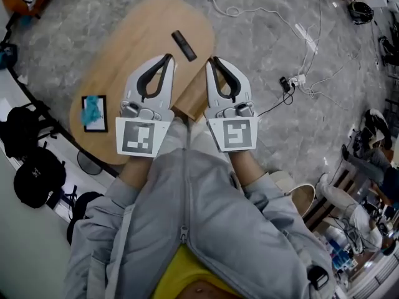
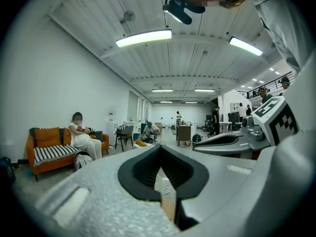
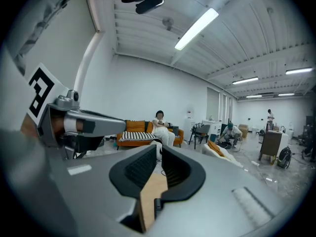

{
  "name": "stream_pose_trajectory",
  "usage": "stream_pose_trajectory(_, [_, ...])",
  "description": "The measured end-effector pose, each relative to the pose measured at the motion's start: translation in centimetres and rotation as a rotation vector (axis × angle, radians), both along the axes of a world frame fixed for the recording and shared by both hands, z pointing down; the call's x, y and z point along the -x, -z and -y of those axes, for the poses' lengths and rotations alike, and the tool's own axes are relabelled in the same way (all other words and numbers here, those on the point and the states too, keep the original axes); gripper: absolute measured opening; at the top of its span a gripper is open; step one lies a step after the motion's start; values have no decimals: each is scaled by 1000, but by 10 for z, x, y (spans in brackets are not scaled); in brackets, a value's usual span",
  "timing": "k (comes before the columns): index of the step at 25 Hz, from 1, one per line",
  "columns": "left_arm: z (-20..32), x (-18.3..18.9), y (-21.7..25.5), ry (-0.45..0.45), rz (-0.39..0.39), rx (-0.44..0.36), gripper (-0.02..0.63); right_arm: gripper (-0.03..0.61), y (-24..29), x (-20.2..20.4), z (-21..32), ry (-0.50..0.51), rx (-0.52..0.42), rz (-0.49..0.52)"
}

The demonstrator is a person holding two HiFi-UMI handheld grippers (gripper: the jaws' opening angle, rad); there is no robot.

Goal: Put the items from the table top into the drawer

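Head view and both gripper views: we see the left gripper and the right gripper held side by side over the near edge of the oval wooden table, both pointing away from the person. In the left gripper view the jaws meet at their tips with nothing between them. In the right gripper view we find the jaws a narrow slit apart, also empty. A black bar-shaped item lies on the table just ahead of the two sets of tips, between them and touching neither. A black tray carrying a crumpled teal item lies beside the left gripper, on its outer side, apart from it
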State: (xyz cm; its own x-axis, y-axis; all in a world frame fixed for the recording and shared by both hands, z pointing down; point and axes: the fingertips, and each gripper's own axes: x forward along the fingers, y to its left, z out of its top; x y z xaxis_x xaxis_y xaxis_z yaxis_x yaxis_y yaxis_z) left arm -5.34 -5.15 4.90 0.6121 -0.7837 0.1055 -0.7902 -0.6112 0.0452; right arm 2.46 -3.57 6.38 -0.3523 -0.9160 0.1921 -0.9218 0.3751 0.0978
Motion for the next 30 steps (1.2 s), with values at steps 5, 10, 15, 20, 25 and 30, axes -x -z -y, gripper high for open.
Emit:
stream_pose_trajectory(5, [11,-11,-23,16,8,27,0,35,-27,-11,15,31,35,-9])
stream_pose_trajectory(10, [19,-23,-46,28,13,29,0,41,-61,-16,27,81,62,-25])
stream_pose_trajectory(15, [27,-28,-78,45,16,52,0,51,-107,-15,43,121,111,-28])
stream_pose_trajectory(20, [31,-32,-121,46,64,80,0,58,-160,-17,57,171,146,-68])
stream_pose_trajectory(25, [34,-37,-169,35,98,114,0,63,-216,-21,69,195,180,-97])
stream_pose_trajectory(30, [38,-36,-210,42,101,133,0,71,-266,-17,76,224,204,-118])
